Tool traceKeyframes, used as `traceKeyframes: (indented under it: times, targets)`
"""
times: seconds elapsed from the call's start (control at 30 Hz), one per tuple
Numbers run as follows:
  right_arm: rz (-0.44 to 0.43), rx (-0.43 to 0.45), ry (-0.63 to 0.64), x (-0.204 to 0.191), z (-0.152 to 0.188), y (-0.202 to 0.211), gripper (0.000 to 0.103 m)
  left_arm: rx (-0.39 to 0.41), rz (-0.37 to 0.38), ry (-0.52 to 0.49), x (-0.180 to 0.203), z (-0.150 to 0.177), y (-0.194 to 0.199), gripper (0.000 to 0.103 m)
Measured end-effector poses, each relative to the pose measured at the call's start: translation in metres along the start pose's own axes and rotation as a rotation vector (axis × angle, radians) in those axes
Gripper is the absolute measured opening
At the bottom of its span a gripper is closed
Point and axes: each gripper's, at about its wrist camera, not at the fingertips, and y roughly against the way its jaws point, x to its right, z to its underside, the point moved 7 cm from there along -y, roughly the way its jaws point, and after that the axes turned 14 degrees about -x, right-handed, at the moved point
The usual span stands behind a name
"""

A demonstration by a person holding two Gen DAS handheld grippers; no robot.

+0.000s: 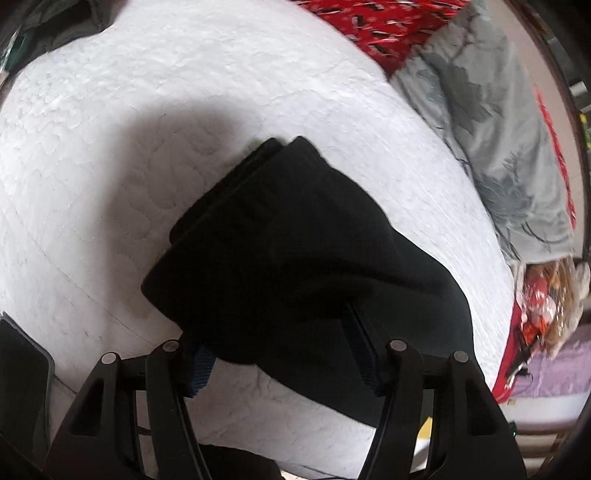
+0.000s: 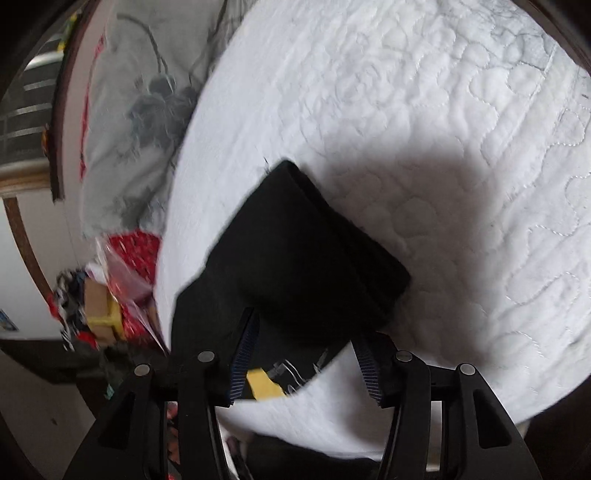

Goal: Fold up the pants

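Black pants (image 1: 288, 229) lie folded into a thick bundle on a white quilted bed cover (image 1: 184, 92). In the left wrist view the layered edges point up and left. My left gripper (image 1: 269, 328) sits at the bundle's near edge. Its blue pads (image 1: 360, 350) stand well apart, and the cloth drapes over their tips without being pinched. In the right wrist view the same pants (image 2: 295, 240) point up and right across the bed cover (image 2: 406, 92). My right gripper (image 2: 303, 328) is likewise open at the near edge, with its pads (image 2: 245, 354) apart and its fingertips hidden under the fabric.
A grey flowered duvet (image 1: 480, 110) (image 2: 140, 103) lies along the bed's far side, beside red patterned cloth (image 1: 388, 26). Clutter in red and brown (image 1: 546, 295) (image 2: 99, 302) sits past the bed's edge. Dark clothing (image 1: 44, 26) lies at the upper left corner.
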Motion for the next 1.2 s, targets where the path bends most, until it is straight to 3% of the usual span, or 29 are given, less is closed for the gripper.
traceKeyframes:
  times: [0.03, 0.1, 0.17, 0.37, 0.5, 0.53, 0.6, 0.7, 0.77, 0.83, 0.93, 1.03, 1.13, 1.2]
  targets:
    - [-0.007, 0.011, -0.004, -0.001, -0.002, -0.001, 0.052, 0.0, -0.001, 0.015, -0.002, 0.0, -0.001, 0.061]
    - [-0.022, 0.005, -0.036, 0.003, 0.001, 0.0, 0.037, 0.008, 0.008, 0.009, 0.001, 0.004, 0.003, 0.061]
    - [-0.055, 0.009, -0.083, 0.014, 0.009, 0.01, 0.038, 0.012, -0.012, -0.017, 0.002, 0.005, 0.004, 0.061]
    - [-0.063, -0.018, -0.112, 0.025, 0.007, 0.009, 0.053, -0.028, 0.004, -0.005, -0.002, 0.009, -0.002, 0.061]
    - [-0.023, 0.022, -0.103, 0.015, -0.003, 0.002, 0.056, -0.034, -0.017, -0.002, 0.003, 0.003, -0.004, 0.061]
    - [-0.029, 0.044, -0.089, 0.01, -0.005, 0.001, 0.055, -0.023, -0.014, 0.003, 0.005, 0.002, -0.002, 0.051]
    - [-0.033, 0.051, -0.029, -0.003, -0.009, 0.0, 0.009, -0.014, 0.0, 0.019, 0.01, -0.002, 0.004, 0.028]
    - [-0.064, 0.048, 0.011, -0.016, -0.02, 0.007, 0.009, -0.024, 0.07, 0.054, 0.019, -0.006, 0.014, 0.015]
    - [-0.122, 0.073, 0.053, -0.035, -0.034, 0.03, 0.009, -0.012, 0.15, 0.038, 0.034, 0.0, 0.029, 0.014]
    - [-0.154, 0.107, 0.123, -0.055, -0.04, 0.056, 0.009, 0.007, 0.183, -0.022, 0.049, 0.012, 0.038, 0.014]
    - [-0.104, 0.166, 0.223, -0.059, -0.048, 0.093, 0.008, -0.073, 0.138, -0.073, 0.056, 0.037, 0.007, 0.014]
    - [0.004, 0.136, 0.185, -0.015, -0.054, 0.094, 0.009, -0.146, 0.037, -0.075, 0.048, 0.051, -0.033, 0.014]
    - [0.111, 0.083, 0.14, 0.029, -0.054, 0.077, 0.01, -0.145, 0.059, -0.061, 0.043, 0.057, -0.032, 0.014]
    - [0.135, 0.089, 0.124, 0.044, -0.049, 0.077, 0.022, -0.153, 0.078, -0.081, 0.044, 0.06, -0.02, 0.014]
